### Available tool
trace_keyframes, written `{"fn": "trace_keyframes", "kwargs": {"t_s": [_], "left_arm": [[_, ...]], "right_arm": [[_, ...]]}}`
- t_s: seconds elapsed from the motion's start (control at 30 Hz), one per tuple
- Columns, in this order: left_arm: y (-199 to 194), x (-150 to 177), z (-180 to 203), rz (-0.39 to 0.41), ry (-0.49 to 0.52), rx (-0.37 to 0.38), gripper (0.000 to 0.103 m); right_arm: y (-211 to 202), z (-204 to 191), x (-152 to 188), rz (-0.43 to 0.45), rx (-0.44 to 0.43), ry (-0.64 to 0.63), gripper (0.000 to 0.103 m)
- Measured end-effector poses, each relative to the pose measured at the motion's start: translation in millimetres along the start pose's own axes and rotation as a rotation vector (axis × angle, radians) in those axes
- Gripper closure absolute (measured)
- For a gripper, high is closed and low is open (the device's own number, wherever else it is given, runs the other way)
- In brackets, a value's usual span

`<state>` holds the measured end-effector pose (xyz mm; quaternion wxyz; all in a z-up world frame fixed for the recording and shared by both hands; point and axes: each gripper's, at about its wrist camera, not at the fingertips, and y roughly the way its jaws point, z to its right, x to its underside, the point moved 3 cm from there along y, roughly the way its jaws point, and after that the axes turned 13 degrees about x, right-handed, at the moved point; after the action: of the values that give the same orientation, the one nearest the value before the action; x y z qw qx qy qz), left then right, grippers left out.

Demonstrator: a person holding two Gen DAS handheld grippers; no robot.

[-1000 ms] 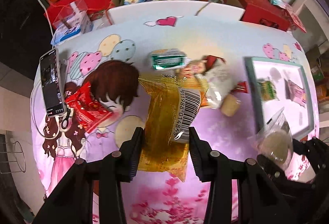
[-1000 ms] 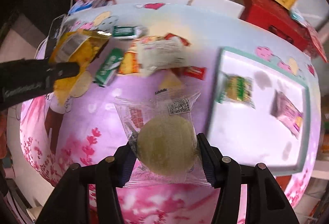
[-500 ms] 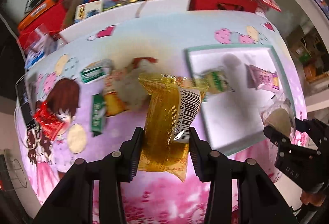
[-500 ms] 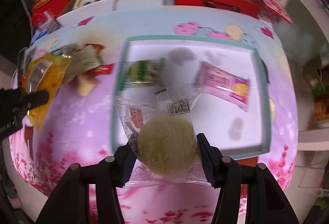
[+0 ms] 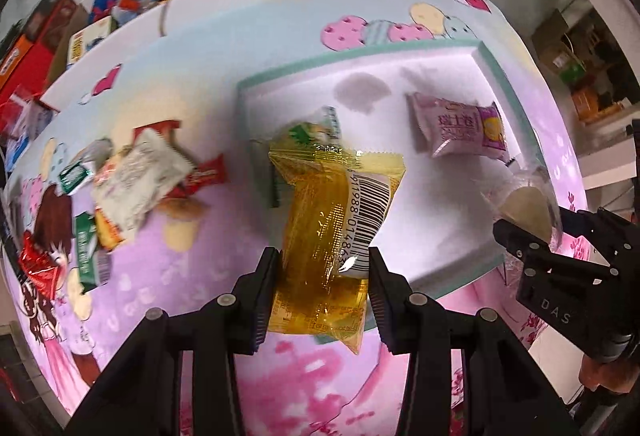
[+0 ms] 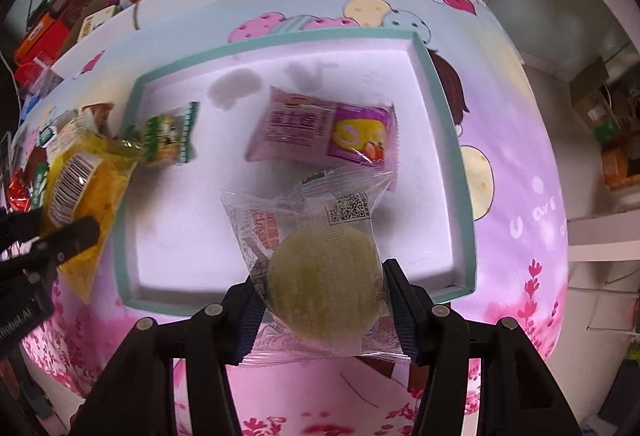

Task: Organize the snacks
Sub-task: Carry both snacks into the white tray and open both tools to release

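Here, both grippers carry snacks above the tray (image 6: 448, 140).
The left gripper (image 5: 322, 284) clamps a yellow packet (image 5: 332, 220); the right gripper (image 6: 324, 300) clamps a clear-wrapped green cake (image 6: 324, 284).

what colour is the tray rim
Teal, around a white inside; the tray rim shows best in the right wrist view.
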<state>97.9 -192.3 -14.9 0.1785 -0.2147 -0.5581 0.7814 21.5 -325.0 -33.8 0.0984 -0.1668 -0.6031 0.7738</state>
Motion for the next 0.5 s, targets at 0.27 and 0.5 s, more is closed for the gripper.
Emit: {"fn": "trace_keyframes", "kwargs": {"t_s": [0.27,0.5], "left_arm": [[30,-12,17,-0.040,0.012,0.014,0.058],[32,-19,17,-0.031,-0.011,0.030,0.034]], "right_arm": [[16,1,-8,-0.018,-0.004,-0.001,0.044],[18,2,-12,-0.022,-0.014,-0.005,0.041]]}}
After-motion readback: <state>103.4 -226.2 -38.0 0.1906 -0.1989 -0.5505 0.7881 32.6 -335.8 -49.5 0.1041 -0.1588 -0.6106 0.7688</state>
